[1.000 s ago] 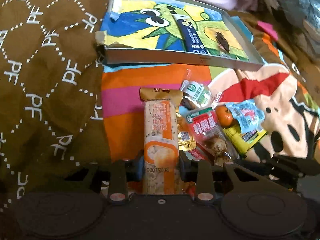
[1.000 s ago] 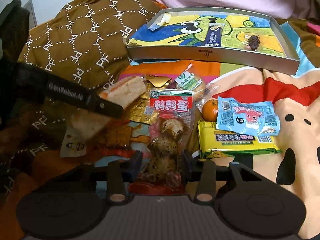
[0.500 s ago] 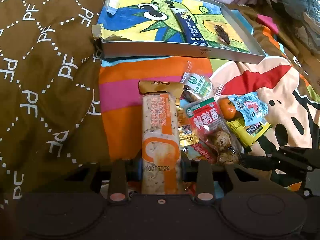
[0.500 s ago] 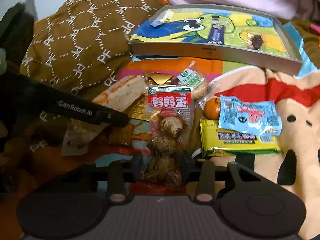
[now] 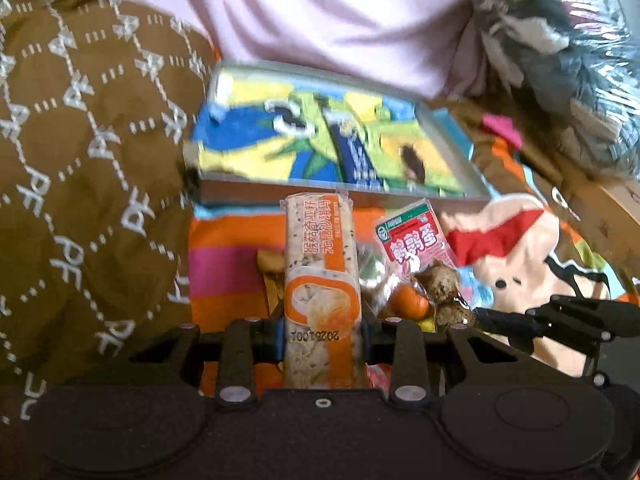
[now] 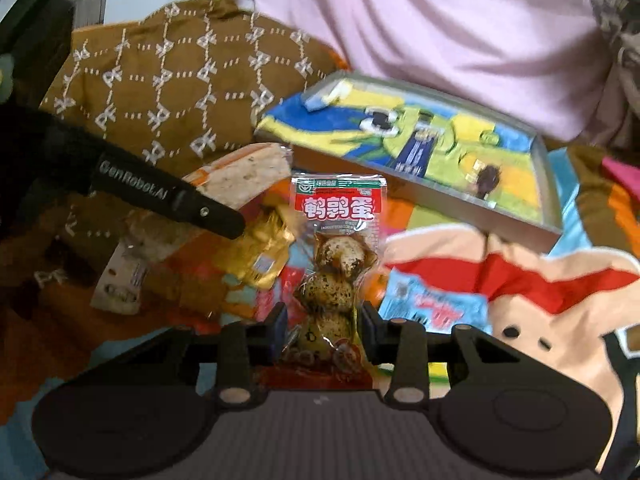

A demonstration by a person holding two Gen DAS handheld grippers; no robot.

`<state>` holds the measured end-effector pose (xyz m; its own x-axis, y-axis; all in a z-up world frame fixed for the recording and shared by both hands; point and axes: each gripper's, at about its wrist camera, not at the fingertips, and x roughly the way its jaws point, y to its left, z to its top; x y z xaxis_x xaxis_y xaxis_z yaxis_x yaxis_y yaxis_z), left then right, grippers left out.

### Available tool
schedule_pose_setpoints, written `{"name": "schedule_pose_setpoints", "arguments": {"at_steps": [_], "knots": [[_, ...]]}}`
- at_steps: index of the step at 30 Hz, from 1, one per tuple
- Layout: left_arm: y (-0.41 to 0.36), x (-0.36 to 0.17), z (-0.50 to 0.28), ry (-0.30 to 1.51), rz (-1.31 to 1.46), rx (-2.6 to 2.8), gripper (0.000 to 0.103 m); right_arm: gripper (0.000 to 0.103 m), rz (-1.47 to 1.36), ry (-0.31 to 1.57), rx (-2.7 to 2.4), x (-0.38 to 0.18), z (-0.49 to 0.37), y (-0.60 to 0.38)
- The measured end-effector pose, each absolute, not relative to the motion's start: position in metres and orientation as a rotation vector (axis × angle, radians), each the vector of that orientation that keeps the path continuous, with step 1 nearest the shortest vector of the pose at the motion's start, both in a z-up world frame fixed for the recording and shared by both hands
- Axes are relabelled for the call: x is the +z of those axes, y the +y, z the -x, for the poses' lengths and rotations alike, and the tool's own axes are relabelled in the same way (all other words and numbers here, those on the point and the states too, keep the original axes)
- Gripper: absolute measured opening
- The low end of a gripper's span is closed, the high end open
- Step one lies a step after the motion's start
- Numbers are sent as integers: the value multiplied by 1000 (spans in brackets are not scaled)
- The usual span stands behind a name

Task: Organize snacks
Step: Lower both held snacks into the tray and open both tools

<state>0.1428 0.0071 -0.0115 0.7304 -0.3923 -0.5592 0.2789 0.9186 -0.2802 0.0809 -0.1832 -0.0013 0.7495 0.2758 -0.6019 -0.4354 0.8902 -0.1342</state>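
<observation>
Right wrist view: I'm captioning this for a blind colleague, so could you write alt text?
The right gripper clamps a red-labelled pack of quail eggs above a colourful blanket strewn with snacks. At left, the left gripper holds a long orange-and-white bar; a shallow cartoon-printed tray lies behind.

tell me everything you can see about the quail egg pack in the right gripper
The quail egg pack is a clear plastic pouch with a red and green printed header bearing white characters. Several brown speckled eggs show through it, stacked in a column. The right hand-held gripper is shut on its lower part, so it stands roughly upright, header pointing away toward the tray. It looks lifted above the other snacks on the bedding. The left wrist view shows it too.
</observation>
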Motion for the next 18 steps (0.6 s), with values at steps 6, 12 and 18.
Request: {"name": "schedule_pose_setpoints", "arguments": {"at_steps": [6,12,18], "knots": [[2,-2,-151,592,277,-323,35,42,230,526,401,16,-107,-198],[-13,28,-203,515,345,-286,35,42,84,483,363,35,-159,-226],[-38,45,-269,471,288,-240,35,42,25,422,346,48,-214,-246]]}}
